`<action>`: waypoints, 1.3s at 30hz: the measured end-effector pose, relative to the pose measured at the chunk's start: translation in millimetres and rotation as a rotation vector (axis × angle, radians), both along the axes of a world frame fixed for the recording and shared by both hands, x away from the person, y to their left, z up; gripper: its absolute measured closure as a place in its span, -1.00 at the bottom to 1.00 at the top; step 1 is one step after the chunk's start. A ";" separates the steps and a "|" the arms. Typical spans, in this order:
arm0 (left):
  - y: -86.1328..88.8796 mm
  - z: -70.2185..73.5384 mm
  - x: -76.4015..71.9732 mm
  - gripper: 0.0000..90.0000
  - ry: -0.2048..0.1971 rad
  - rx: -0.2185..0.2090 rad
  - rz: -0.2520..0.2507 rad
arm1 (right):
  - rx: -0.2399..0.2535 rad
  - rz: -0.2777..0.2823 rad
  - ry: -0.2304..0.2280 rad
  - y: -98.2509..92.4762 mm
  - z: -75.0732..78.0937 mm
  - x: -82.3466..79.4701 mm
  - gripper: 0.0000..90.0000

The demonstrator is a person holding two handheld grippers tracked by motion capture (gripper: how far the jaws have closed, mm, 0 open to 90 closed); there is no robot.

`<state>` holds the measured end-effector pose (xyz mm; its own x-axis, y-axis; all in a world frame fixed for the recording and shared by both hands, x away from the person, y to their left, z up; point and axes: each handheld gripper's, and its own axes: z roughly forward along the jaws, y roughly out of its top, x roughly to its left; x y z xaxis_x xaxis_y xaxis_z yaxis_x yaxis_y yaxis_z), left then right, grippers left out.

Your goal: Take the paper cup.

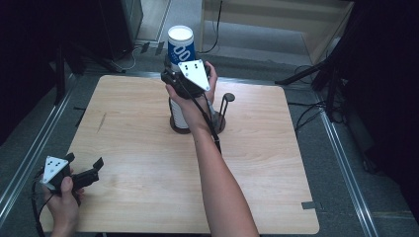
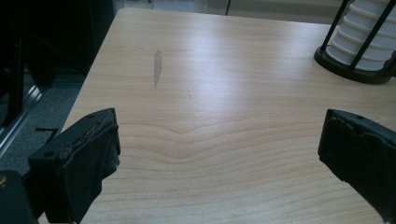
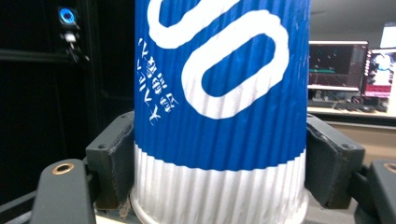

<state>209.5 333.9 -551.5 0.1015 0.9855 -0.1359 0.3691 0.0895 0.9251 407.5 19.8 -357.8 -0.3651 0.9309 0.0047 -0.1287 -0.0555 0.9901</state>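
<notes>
Centrally, a blue and white ribbed paper cup (image 1: pixel 180 47), printed with large white rounded shapes, is held upside down above the middle of the far part of the table, its white base facing up; the right gripper (image 3: pixel 219 163) is clamped on it, one black jaw pressed against each side of the cup near its white rim band, as the right gripper view shows close up; the person's right hand (image 1: pixel 193 94) carries that gripper, with a grey three-cornered plate (image 1: pixel 193 73) on top; directly below the raised cup stands a stack of white ribbed paper cups (image 2: pixel 369 35) inside a black wire cup holder with a round base (image 1: pixel 220 118); all of this rests on a light wooden table with rounded corners (image 1: pixel 143 163), which has a small dark scuff mark (image 2: pixel 157 67) on its left part; near the front left corner, well apart from the cups, the left gripper (image 1: pixel 84 165) sits in the person's left hand (image 1: pixel 62 197), its jaws spread wide with nothing between them.
</notes>
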 end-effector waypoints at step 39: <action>-0.7 0.1 0.9 -1.00 -0.005 0.002 -0.013 | -0.019 0.013 -0.031 -22.9 15.1 -36.6 -0.50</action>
